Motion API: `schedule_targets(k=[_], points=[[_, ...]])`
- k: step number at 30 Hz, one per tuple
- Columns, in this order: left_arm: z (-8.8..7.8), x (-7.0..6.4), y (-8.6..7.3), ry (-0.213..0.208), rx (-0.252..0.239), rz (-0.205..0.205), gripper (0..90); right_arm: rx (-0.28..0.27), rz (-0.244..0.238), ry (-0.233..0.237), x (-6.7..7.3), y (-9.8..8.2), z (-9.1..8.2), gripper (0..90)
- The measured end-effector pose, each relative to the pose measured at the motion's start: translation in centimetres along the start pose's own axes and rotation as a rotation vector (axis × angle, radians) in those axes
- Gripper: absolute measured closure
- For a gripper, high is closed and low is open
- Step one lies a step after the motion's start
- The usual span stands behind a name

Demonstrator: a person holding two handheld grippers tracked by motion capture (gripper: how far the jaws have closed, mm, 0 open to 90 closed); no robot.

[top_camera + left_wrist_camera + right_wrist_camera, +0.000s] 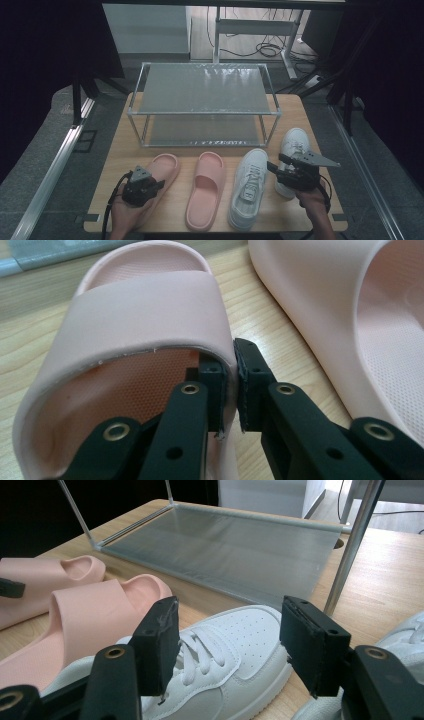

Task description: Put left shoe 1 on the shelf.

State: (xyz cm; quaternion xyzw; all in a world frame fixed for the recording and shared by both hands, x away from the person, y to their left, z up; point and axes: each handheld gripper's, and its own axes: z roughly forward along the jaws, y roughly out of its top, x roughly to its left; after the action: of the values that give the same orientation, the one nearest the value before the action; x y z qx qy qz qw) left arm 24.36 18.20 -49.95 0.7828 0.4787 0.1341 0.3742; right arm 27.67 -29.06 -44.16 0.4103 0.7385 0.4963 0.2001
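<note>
Two pink slippers and two white sneakers lie in a row on the wooden table (292, 107). My left gripper (156, 184) (231, 361) is shut on the left pink slipper (169, 166) (145, 310): one jaw sits under the strap and the other outside, pinching the strap's right edge. The other slipper (205, 192) (350, 315) lies beside it. My right gripper (277, 161) (232, 630) hangs open, jaws wide apart, just above the left white sneaker (248, 190) (240, 645) without touching it. The second sneaker (295, 141) (407, 627) sits to its right, partly hidden by that gripper.
A two-shelf metal shoe rack (205, 90) (225, 545) stands at the back of the table, both shelves bare. A chrome rack leg (352, 545) rises close behind the sneakers. Dark floor and table legs with cables lie beyond.
</note>
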Motion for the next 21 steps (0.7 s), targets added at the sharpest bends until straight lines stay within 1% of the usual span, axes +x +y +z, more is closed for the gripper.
schedule_targets(k=[2,3,6,9,10,11,12,13,14,15,16,17,18,19,21], points=[[-0.1,-0.1,0.1,0.012,-0.006,0.004,84.1,-0.001,-0.001,0.001,0.0,0.0,0.0,41.1],[-0.3,-0.1,0.3,0.023,-0.017,0.009,84.3,-0.002,0.0,0.001,0.0,0.0,-0.1,41.1],[-0.6,-0.1,0.7,0.022,-0.031,0.015,84.3,-0.006,0.0,0.0,0.0,0.1,-0.1,41.1],[-0.8,-0.1,1.7,0.025,-0.047,0.025,84.3,-0.01,0.003,-0.001,0.0,0.1,-0.3,41.2],[-0.8,-0.1,1.7,0.025,-0.047,0.025,84.3,-0.009,0.003,-0.001,0.0,0.2,-0.3,41.1],[-0.7,0.0,2.3,0.025,-0.054,0.027,84.3,-0.01,0.002,-0.001,0.0,0.2,-0.3,41.2],[-0.7,0.0,2.3,0.025,-0.054,0.027,84.3,-0.01,0.002,-0.001,0.0,0.2,-0.3,41.2],[-0.6,0.0,2.7,0.025,-0.061,0.025,84.3,-0.011,0.001,-0.001,0.0,0.2,-0.3,41.2],[-0.4,0.1,3.5,0.028,-0.075,0.023,84.3,-0.012,-0.001,-0.001,0.0,0.2,-0.3,41.2],[-0.4,0.1,3.5,0.028,-0.075,0.023,84.3,-0.013,-0.001,-0.001,0.0,0.2,-0.3,41.2],[-0.2,0.2,4.5,0.031,-0.087,0.028,84.3,-0.013,-0.002,-0.001,0.0,0.2,-0.3,41.2],[0.1,0.2,5.0,0.033,-0.092,0.031,84.3,-0.012,-0.001,0.0,0.1,0.2,-0.3,41.1],[0.3,0.2,5.5,0.036,-0.093,0.035,84.3,-0.011,-0.002,0.001,0.1,0.2,-0.3,41.2],[0.3,0.2,5.5,0.036,-0.093,0.035,84.2,-0.011,-0.002,0.001,0.1,0.2,-0.3,41.2],[1.0,0.3,6.6,0.045,-0.097,0.04,84.2,-0.009,-0.001,0.001,0.0,0.2,-0.3,41.2]])
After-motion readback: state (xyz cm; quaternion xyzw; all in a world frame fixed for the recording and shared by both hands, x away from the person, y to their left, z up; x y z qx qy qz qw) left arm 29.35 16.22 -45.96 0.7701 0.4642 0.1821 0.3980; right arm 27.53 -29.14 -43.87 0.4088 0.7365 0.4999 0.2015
